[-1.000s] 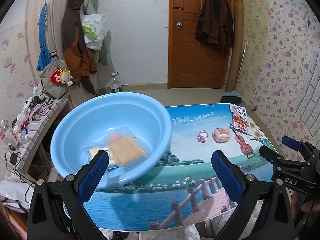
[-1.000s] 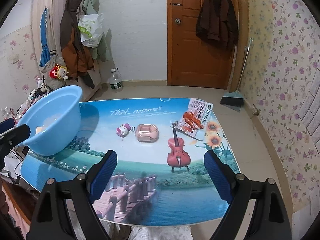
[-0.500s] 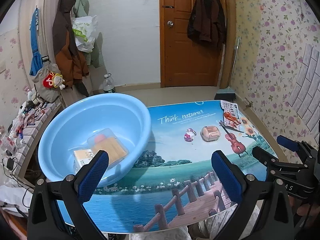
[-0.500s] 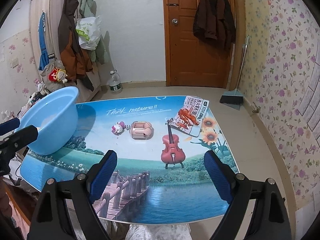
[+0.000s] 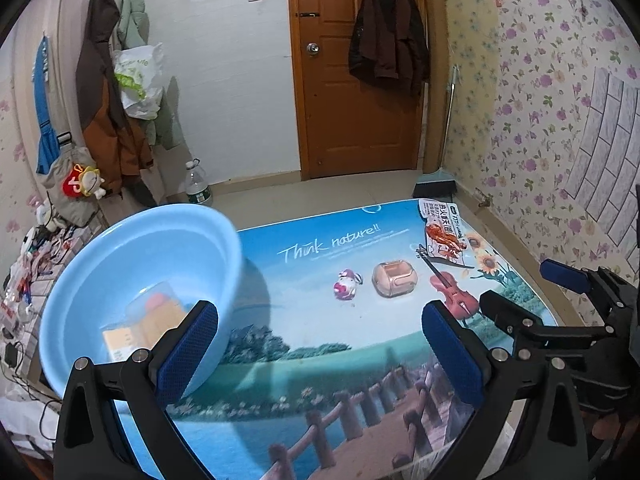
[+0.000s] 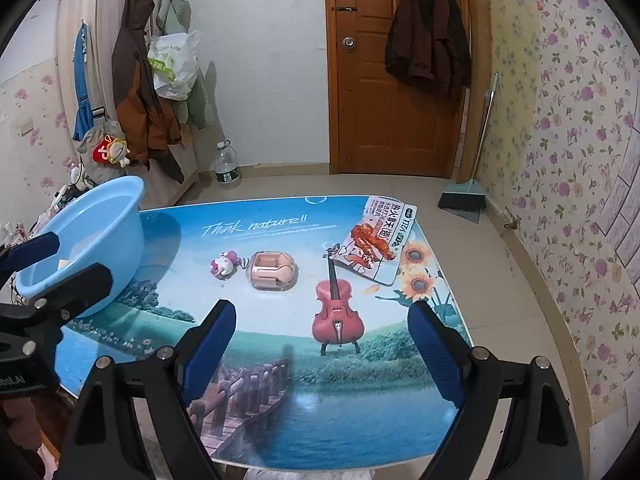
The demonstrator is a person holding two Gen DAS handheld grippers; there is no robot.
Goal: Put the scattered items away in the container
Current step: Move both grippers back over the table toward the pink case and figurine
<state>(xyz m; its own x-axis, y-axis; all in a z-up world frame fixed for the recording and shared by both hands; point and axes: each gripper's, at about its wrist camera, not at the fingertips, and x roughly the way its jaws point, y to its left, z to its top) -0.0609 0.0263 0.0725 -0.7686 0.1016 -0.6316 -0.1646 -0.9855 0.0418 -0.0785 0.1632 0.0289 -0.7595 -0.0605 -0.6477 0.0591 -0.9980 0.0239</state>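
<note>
Printed counter (image 6: pixel 280 380) carries the basin (image 5: pixel 132 248) at nine o'clock, packets already inside; toy (image 6: pixel 225 265), case (image 6: pixel 272 272) and snack bag (image 6: pixel 376 244) remain out. I hold both hand-held grippers (image 5: pixel 320 354) (image 6: pixel 322 354) wide, empty.

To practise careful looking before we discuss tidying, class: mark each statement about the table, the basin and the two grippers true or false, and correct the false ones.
1. The blue basin already holds packaged items. True.
2. The left gripper is shut on the small pink toy. False: it is open and holds nothing; the small pink toy lies on the table.
3. The pink earbud case lies beside the toy. True.
4. The snack packet is inside the basin. False: it lies near the table's far right corner.
5. The right gripper is open. True.
</note>
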